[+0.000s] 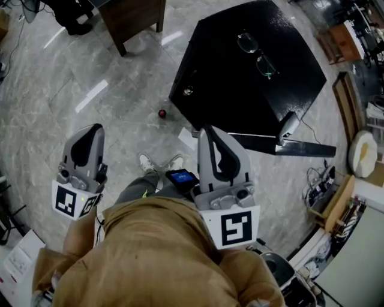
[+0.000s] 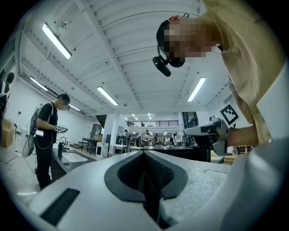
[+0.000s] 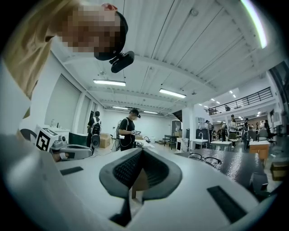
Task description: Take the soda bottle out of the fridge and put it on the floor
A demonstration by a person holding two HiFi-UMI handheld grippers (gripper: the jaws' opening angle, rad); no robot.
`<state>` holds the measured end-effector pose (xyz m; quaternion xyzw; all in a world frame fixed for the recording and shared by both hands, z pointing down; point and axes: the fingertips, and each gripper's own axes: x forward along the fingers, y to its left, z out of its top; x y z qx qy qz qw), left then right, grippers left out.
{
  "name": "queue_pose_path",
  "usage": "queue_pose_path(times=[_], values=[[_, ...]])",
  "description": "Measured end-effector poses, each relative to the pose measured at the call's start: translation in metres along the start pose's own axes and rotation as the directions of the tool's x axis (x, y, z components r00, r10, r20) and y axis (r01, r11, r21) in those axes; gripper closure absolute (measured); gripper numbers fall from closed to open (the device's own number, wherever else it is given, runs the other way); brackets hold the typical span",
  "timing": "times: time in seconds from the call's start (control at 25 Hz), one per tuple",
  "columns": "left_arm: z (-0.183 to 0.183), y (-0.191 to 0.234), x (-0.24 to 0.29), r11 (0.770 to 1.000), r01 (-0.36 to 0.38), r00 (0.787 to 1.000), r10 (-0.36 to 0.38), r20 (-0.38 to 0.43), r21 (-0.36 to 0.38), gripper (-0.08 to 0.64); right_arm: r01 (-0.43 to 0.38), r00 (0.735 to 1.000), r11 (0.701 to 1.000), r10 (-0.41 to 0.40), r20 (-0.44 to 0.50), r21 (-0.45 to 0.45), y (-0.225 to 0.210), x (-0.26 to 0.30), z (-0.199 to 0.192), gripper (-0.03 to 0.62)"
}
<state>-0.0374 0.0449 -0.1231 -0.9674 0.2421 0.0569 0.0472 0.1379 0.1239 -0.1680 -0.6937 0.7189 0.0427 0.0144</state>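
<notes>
- A person in a tan top [image 1: 150,252], seen from above, holds two grey grippers out in front, one in each hand, each with one marker cube.
- The left gripper [image 1: 90,131] has its jaws pressed together with nothing between them; its own view shows the dark pads [image 2: 156,173] meeting.
- The right gripper [image 1: 210,132] is likewise closed and empty, pads [image 3: 124,171] together in its own view.
- One small dark device with a lit blue screen [image 1: 182,177] sits just left of the right gripper; what carries it cannot be told.
- Two pale shoes [image 1: 146,163] stand on the grey marble floor [image 1: 72,120] between the grippers.
- One small red ball [image 1: 162,113] lies on the floor, just beside the left corner of a black table [image 1: 216,90].
- One pair of spectacles [image 1: 258,54] rests on the black table's top, well in from its edges.
- One brown wooden piece of furniture [image 1: 132,18] stands beyond, at the far side of the floor.
- Far off in the right gripper view, two people in dark clothes [image 3: 128,131] stand by one cardboard box [image 3: 104,140]; its contents cannot be seen.
- The left gripper view shows one more standing person [image 2: 47,144] near a counter with a sink [image 2: 74,158].
- No view shows the soda bottle or the fridge.
</notes>
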Motion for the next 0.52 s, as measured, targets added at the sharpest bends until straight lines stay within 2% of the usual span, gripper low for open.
queue_pose_path(times=[0.2, 0.52], values=[[-0.006, 0.002, -0.008, 1.0, 0.022, 1.0, -0.022, -0.013, -0.006, 0.558, -0.009, 1.0, 1.0, 0.009, 0.004, -0.006, 0.012, 0.0, -0.005, 0.592], [-0.008, 0.013, -0.021, 1.0, -0.001, 1.0, 0.001, -0.027, 0.024, 0.558, -0.011, 0.999, 1.0, 0.011, 0.03, 0.005, 0.025, 0.004, -0.008, 0.592]])
